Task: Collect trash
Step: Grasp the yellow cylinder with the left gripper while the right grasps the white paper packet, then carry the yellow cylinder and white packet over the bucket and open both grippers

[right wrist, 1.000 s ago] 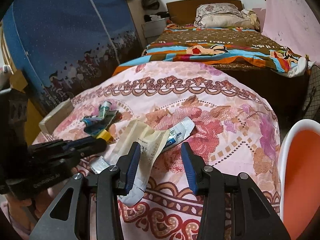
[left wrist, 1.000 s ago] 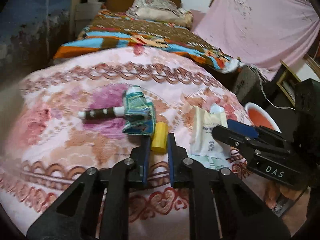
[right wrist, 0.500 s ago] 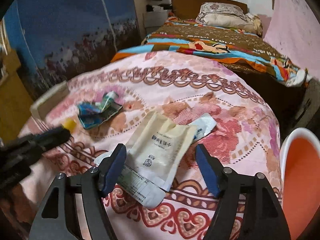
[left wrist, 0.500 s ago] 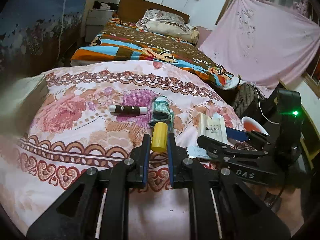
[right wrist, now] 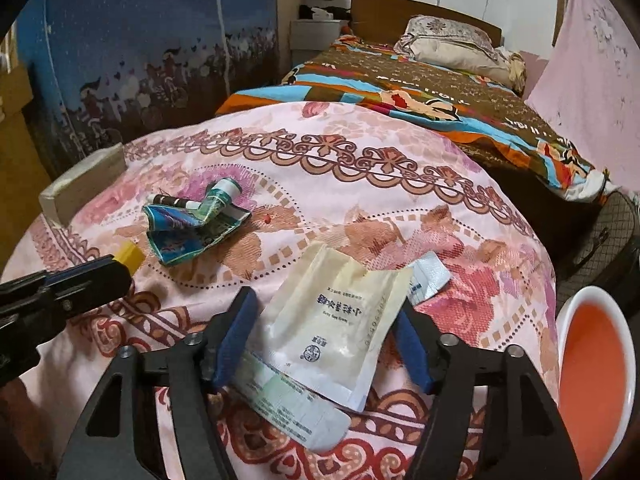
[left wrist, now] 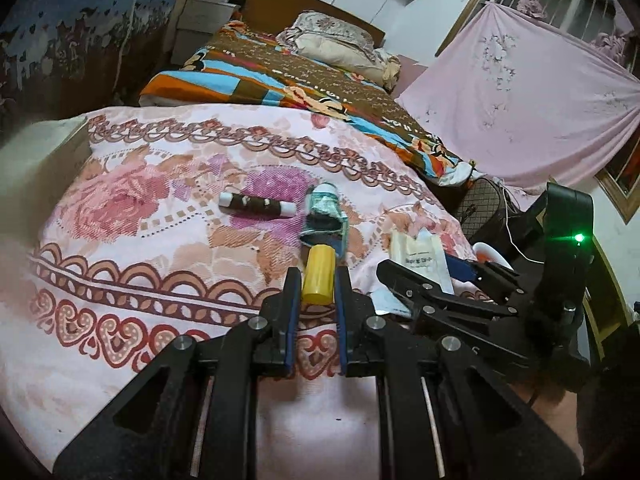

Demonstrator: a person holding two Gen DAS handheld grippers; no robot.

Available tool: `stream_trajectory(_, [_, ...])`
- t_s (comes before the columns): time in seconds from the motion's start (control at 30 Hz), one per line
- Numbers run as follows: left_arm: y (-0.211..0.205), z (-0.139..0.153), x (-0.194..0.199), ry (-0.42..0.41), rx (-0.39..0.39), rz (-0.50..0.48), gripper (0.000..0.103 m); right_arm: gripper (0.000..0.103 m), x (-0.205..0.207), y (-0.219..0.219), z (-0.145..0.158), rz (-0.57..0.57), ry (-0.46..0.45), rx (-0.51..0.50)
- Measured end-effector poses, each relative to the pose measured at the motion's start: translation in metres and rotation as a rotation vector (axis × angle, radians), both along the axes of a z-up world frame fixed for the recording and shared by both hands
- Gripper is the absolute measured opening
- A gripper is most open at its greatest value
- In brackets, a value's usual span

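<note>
Left gripper [left wrist: 316, 280] grips yellow tube [left wrist: 318, 276], long axis toward 12 o'clock. Right gripper [right wrist: 324, 336] closing around cream packet [right wrist: 340, 320], pads not pressing.

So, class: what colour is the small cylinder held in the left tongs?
Yellow: the small plastic cylinder shows best in the left wrist view.

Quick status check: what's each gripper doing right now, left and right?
Left gripper: shut on the yellow cylinder.
Right gripper: jaws closing around the cream sachet, pads not yet pressing it.
</note>
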State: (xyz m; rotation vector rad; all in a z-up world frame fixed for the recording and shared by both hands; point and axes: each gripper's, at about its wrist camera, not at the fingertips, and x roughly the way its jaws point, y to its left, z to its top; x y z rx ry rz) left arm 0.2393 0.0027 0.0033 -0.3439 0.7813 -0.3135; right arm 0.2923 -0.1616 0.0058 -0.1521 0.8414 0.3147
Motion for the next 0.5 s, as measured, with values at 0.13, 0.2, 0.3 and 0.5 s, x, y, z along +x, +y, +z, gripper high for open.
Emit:
stream_trajectory(0.13, [-0.004, 0.004, -0.005, -0.033, 0.013, -0.011, 0.001, 0.039, -0.003, 0.0, 0.004, 0.001, -0.019, 0.012])
stream_trajectory(0.2, [-0.005, 0.004, -0.007, -0.043, 0.01, -0.012, 0.001, 0.033, -0.005, 0.001, 0.006, 0.01, -0.032, 0.019])
stream_trajectory(0.3, [-0.004, 0.005, -0.007, -0.046, 0.0, -0.014, 0.001, 0.029, -0.008, 0.004, 0.008, 0.024, -0.047, 0.012])
stream_trajectory(0.5, [-0.005, 0.006, -0.009, -0.061, -0.015, -0.019, 0.001, 0.012, -0.02, 0.003, 0.017, 0.036, -0.122, 0.032])
